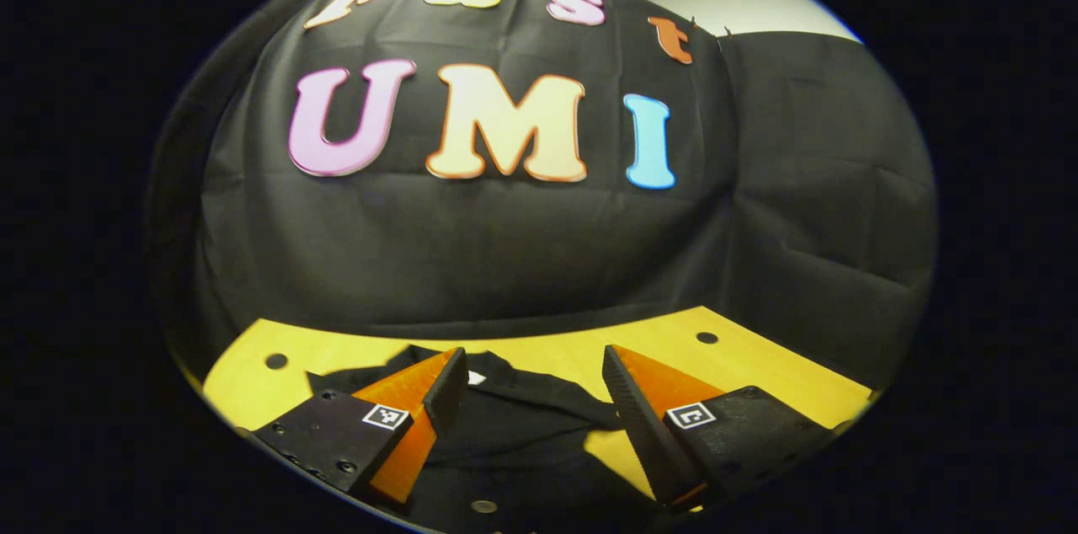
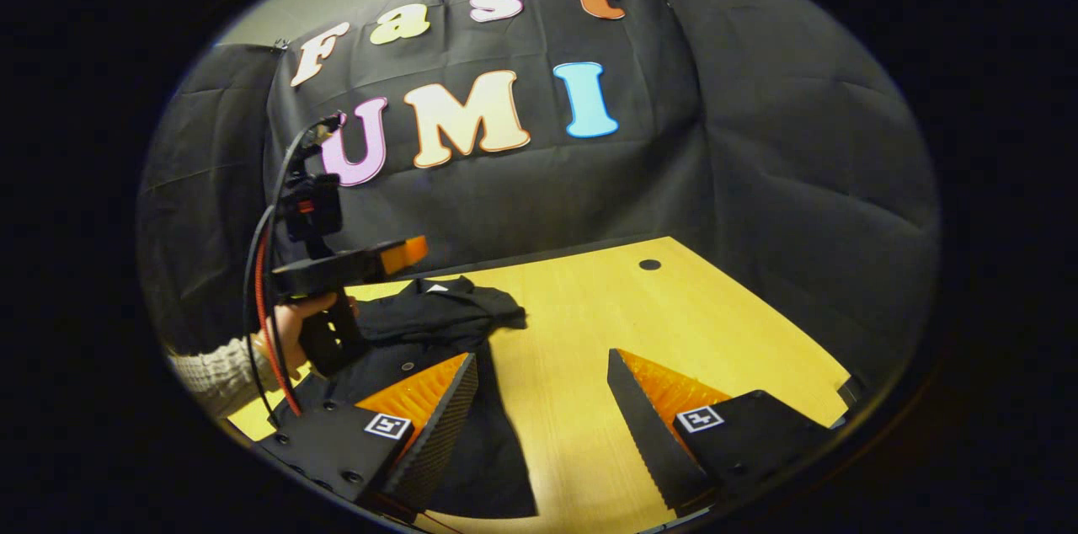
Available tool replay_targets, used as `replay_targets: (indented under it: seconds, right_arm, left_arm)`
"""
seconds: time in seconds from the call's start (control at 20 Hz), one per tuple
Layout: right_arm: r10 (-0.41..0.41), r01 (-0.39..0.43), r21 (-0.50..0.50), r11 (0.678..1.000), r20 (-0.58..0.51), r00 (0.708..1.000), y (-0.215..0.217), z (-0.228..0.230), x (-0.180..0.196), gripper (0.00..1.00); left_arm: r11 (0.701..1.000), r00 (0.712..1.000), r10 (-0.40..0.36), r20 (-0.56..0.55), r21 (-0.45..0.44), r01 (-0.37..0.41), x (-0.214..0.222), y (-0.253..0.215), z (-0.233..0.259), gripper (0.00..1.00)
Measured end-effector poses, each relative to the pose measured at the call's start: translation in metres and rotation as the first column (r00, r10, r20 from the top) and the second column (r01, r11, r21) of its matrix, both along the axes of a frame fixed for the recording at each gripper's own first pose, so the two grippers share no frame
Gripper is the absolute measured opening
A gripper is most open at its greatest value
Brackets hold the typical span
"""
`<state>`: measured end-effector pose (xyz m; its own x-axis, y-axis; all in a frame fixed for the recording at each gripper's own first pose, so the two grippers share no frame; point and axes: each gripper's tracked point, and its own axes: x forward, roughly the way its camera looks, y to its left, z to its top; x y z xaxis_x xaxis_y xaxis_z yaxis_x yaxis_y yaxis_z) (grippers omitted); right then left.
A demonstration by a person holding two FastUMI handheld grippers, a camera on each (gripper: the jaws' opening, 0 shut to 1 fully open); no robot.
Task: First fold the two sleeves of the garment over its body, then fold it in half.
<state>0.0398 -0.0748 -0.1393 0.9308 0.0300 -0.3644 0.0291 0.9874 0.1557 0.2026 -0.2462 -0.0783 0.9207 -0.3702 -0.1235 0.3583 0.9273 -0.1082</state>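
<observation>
Black garment (image 1: 514, 424) lies bunched on the yellow desk (image 1: 665, 340) — my left gripper (image 1: 535, 382) hovers above it, fingers spread, empty. My right gripper (image 2: 539, 399) likewise released, beside the cloth.

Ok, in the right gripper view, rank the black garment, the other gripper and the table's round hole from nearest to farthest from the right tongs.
1. Black garment: lower left, its hem beside the right tongs.
2. Left gripper: farther left, held above the garment.
3. Round hole: ahead, near the table's far edge.
</observation>
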Motion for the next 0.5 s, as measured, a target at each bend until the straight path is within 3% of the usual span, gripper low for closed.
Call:
replay_targets:
  seconds: [0.2, 0.5]
  right_arm:
    - [0.067, -0.067, 0.002, 0.998, 0.004, 0.998, 0.022, -0.002, -0.006, 0.98]
    - [0.135, -0.135, -0.004, 0.991, -0.007, 0.991, 0.046, -0.018, -0.017, 0.98]
  left_arm:
    - [0.993, 0.988, 0.115, 0.101, -0.005, -0.115, -0.025, 0.088, 0.025, 0.92]
    - [0.963, 0.96, 0.269, 0.079, 0.011, -0.27, -0.085, 0.193, 0.015, 0.93]
